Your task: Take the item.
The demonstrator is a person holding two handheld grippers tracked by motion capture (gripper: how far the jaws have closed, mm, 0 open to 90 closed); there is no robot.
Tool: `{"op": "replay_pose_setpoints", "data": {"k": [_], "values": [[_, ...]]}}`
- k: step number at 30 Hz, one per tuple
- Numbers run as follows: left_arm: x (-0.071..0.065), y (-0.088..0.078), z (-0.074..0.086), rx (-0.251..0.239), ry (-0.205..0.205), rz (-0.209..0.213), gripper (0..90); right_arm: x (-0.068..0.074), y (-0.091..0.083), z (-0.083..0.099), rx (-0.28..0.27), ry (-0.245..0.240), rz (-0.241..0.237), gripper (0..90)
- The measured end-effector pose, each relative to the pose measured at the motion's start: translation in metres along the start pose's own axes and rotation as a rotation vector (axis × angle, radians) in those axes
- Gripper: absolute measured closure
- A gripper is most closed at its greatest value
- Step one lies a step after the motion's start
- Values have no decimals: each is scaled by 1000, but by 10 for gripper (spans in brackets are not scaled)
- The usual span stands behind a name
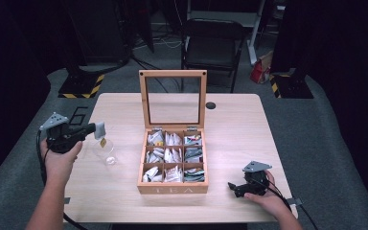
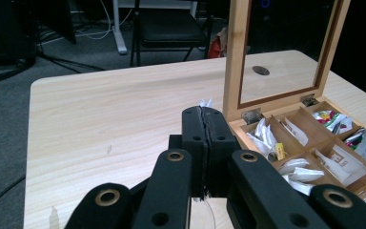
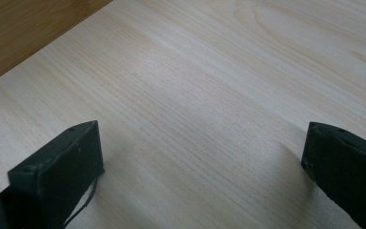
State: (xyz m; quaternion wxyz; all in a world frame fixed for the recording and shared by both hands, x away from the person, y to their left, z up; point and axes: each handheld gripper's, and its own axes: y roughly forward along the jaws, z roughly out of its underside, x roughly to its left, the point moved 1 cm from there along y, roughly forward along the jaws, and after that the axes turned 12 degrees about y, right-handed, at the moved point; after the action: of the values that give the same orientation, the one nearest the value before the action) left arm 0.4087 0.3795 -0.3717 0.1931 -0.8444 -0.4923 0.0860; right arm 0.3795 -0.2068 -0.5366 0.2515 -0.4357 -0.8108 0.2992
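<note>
Left gripper (image 1: 96,129) is clamped shut on a tea bag (image 1: 99,130), its tag (image 1: 103,142) dangling over the glass (image 1: 106,152), which stands on the worktop (image 1: 230,120) just left of the tea box (image 1: 173,188). Right gripper (image 1: 235,187) rests wide open and empty on the worktop right of the box. Looks like the drop-into-glass step; next move calls for lowering the bag into the mouth, then letting go.

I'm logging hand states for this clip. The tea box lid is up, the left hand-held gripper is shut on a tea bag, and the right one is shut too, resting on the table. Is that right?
Not quite: the right hand-held gripper is open. The right gripper view shows its jaws wide apart over bare table. The tea box lid is up, and the left hand-held gripper is shut on a tea bag.
</note>
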Motion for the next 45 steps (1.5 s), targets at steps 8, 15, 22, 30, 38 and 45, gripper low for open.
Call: {"op": "replay_pose_setpoints", "data": {"k": [8,15,22,30,38,45], "values": [[2,6,14,18,-6,-18,893,0,0,0,0,0,0,0],[0,11,27,31,-12,-6,892,0,0,0,0,0,0,0],[0,14,35,44,-16,-7,892,0,0,0,1,-3,-1,0],[-1,18,46,61,-26,-8,893,0,0,0,1,-1,-3,0],[-1,22,56,76,-34,-14,892,0,0,0,0,-1,0,0],[-4,22,63,80,-45,-10,892,0,0,0,2,-3,-6,0]]}}
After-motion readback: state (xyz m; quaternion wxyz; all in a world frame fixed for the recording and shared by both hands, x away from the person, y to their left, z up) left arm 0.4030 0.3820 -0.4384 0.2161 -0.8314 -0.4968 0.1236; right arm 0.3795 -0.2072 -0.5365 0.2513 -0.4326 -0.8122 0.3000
